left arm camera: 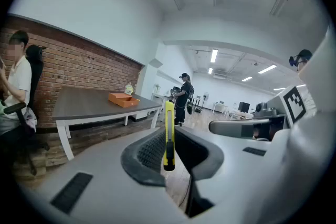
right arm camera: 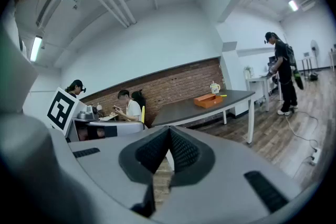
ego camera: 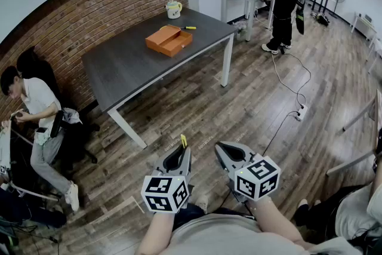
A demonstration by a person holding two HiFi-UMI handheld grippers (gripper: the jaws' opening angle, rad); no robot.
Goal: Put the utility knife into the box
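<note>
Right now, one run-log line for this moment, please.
left gripper: shut on knife | right gripper: shut, empty | box: on table, far ahead | knife: not in box

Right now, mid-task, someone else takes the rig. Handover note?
Left hand-held gripper: shut on the yellow utility knife, which stands upright between the jaws.
Right hand-held gripper: shut, with nothing in it.
Box: orange, appears open, on the dark table across the room, well away from both grippers. A small yellow item lies beside it; I can't tell what it is.
Done: the knife is picked up.
Left: walk to the table, bring the left gripper over the box, release the knife inside it.
</note>
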